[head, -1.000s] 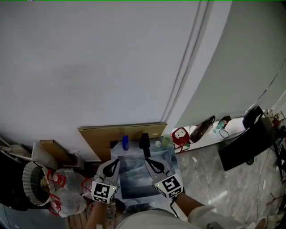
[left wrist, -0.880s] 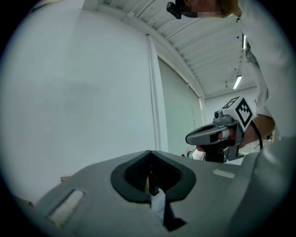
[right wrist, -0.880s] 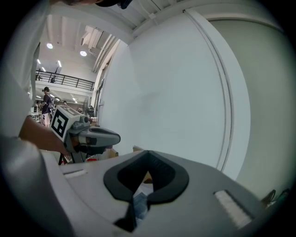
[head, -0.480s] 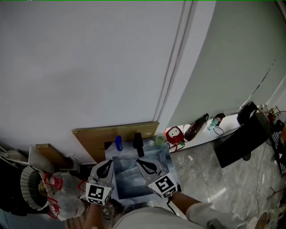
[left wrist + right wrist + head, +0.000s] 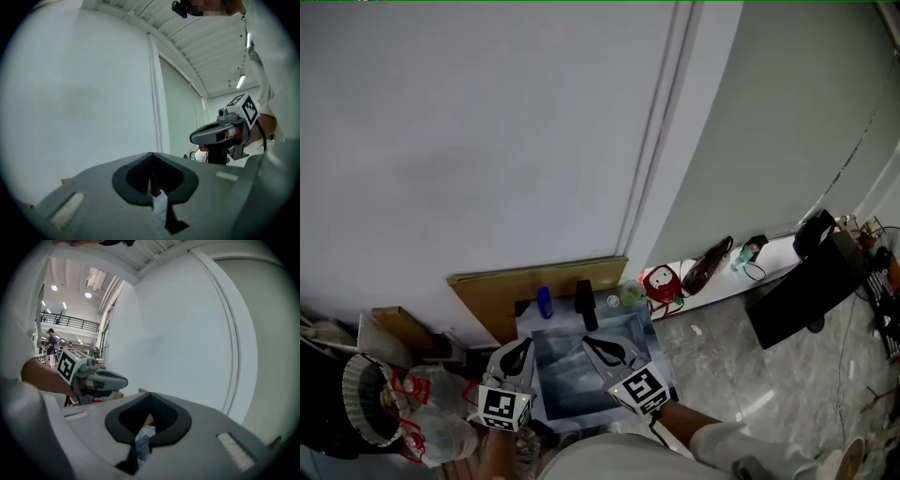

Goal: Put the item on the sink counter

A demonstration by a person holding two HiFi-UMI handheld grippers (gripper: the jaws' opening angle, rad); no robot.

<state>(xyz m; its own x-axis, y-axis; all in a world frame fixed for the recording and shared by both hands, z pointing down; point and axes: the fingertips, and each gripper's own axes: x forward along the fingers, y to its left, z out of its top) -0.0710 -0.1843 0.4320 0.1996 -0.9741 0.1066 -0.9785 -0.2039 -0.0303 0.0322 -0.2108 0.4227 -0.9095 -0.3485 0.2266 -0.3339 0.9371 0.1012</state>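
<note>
In the head view a steel sink sits low in the frame, with its counter rim at the back. On that rim stand a blue bottle, a black upright fixture and a pale green item. My left gripper hovers over the sink's left edge, shut, with nothing between the jaws. My right gripper hangs over the basin, also shut and empty. The left gripper view shows my left gripper with jaws together and the right gripper beside it. The right gripper view shows my right gripper and the left gripper.
A cardboard sheet leans against the white wall behind the sink. A red item and a dark bag lie on a white ledge to the right. Plastic bags and a round wire basket sit left; a black panel stands right.
The head view has swung a little, so the sink and both grippers sit further left in frame. Both grippers stay shut over the sink.
</note>
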